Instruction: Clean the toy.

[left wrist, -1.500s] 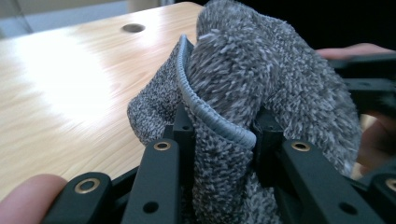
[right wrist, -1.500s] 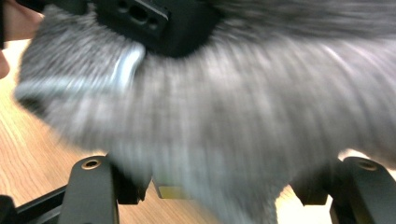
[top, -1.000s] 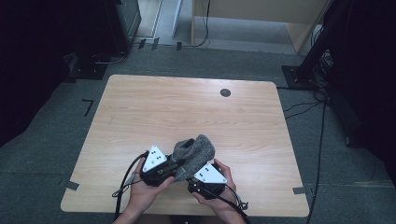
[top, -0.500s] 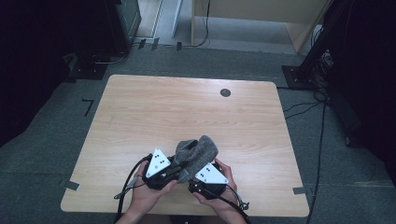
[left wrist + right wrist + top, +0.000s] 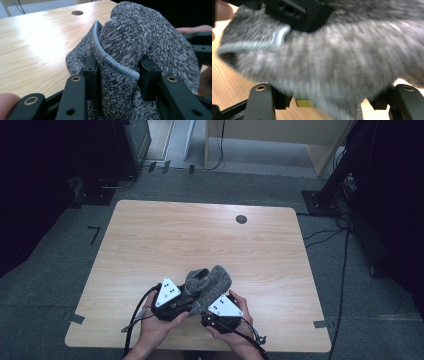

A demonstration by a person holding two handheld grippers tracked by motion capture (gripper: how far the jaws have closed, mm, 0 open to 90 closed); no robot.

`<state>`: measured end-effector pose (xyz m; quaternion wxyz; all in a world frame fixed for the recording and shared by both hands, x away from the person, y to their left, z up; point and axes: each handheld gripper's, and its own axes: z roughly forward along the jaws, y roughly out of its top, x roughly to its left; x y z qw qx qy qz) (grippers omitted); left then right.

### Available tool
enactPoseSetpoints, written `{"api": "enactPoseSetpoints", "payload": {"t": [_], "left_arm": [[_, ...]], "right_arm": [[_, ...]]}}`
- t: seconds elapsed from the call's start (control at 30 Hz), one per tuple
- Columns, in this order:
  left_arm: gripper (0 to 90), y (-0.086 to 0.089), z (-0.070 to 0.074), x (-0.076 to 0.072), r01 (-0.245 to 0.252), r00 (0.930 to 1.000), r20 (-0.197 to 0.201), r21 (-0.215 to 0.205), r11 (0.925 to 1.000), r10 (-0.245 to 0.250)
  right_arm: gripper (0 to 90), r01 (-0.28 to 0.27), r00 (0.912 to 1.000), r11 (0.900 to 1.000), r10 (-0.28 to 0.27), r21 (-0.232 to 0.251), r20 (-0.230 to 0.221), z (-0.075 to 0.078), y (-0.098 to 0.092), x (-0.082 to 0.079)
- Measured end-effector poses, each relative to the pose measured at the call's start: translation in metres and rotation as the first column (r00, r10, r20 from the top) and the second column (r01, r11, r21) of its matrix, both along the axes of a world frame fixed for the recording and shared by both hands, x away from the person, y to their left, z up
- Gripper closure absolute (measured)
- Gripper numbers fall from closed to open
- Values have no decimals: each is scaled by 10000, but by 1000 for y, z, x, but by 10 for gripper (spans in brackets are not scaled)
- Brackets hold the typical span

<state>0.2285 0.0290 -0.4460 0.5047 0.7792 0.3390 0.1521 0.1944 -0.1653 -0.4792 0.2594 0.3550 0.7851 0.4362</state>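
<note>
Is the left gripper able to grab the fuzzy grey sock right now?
Probably yes. The grey sock already sits between the left gripper's jaws, which have just been opening, with nothing in between.

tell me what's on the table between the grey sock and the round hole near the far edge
Nothing: in the high view, bare wood runs from the grey sock to the round hole of the table.

**A lab recording bay**

A bare wooden tabletop (image 5: 200, 245) stands on grey carpet (image 5: 45, 295), its place marked by tape (image 5: 75, 318). Cables (image 5: 342, 270) trail over the floor, and dark equipment stands (image 5: 125, 145) ring it.
</note>
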Motion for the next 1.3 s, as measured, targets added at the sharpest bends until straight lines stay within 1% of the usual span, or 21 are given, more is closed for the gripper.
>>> {"api": "enactPoseSetpoints", "payload": {"t": [0.1,0.17,0.2,0.23,0.37,0.47,0.5,0.57,0.6,0.63,0.67,0.77,0.83,0.9,0.97,1.0,1.07,1.17,1.23,1.27,1.3], "left_arm": [[546,-7,2,-6,353,9994,69,-80,9993,-352],[430,-19,2,-14,174,9982,573,400,9990,-197],[405,-22,2,-16,64,9969,777,565,9984,-108],[391,-21,2,-15,12,9968,798,596,9982,-60],[396,-7,1,-3,-425,9990,140,244,9988,422],[432,-1,2,0,-437,9990,-124,-62,9990,436],[419,-4,3,-2,-420,9991,-62,-92,9991,420],[380,-12,3,-9,-77,9999,84,-149,9999,79],[363,-18,3,-14,85,9994,347,25,10000,-86],[343,-22,3,-18,-4,9975,712,287,9996,-17],[344,-23,3,-18,-67,9961,885,412,9991,30],[382,-13,2,-8,-411,9984,380,71,9991,408],[428,-3,0,-2,-842,9964,-30,-107,9964,842],[453,-2,0,-1,-700,9973,-242,-276,9972,693],[457,-9,1,-6,-195,9998,-80,-295,9994,192],[431,-16,2,-12,-51,9998,216,-51,10000,52],[395,-21,2,-15,-143,9973,730,238,9996,125],[398,-10,1,-6,-623,9974,358,0,9981,623],[437,-2,1,-1,-1099,9937,231,66,9939,1097],[449,2,1,1,-1175,9930,116,19,9931,1174],[454,3,2,1,-1031,9947,-2,-143,9946,1031]], "right_arm": [[344,-45,10000,9999,44,94,46,1,1,0],[344,-1,10000,9999,1,103,29,0,0,1],[344,7,10000,10000,-7,81,24,1,0,0],[344,23,10000,10000,-23,27,28,0,-1,1],[344,93,10000,10000,-93,-13,-10,1,-3,1],[344,-3,10000,10000,2,51,37,1,-1,1],[344,-21,10000,10000,20,92,60,2,-1,0],[344,-61,9999,9999,60,118,86,2,0,-1],[344,-82,9999,9999,81,113,98,2,0,-1],[344,-83,9999,9999,82,110,93,2,0,-1],[344,-77,9999,9999,76,91,91,2,0,-1],[344,-151,9998,9999,151,12,124,3,-1,-1],[344,-187,9997,9998,188,-28,134,2,-1,-1],[344,-168,9998,9999,168,8,79,1,0,-1],[344,-182,9998,9998,182,43,88,1,1,-1],[344,-208,9997,9998,207,56,112,2,1,-1],[344,-192,9997,9998,191,7,149,2,0,-1],[344,-143,9998,9999,143,-35,117,3,-2,-1],[344,-199,9997,9998,199,-25,105,3,-1,-2],[344,-222,9997,9997,223,-33,110,3,0,-2],[344,-261,9996,9997,261,-21,117,2,1,-2]]}}
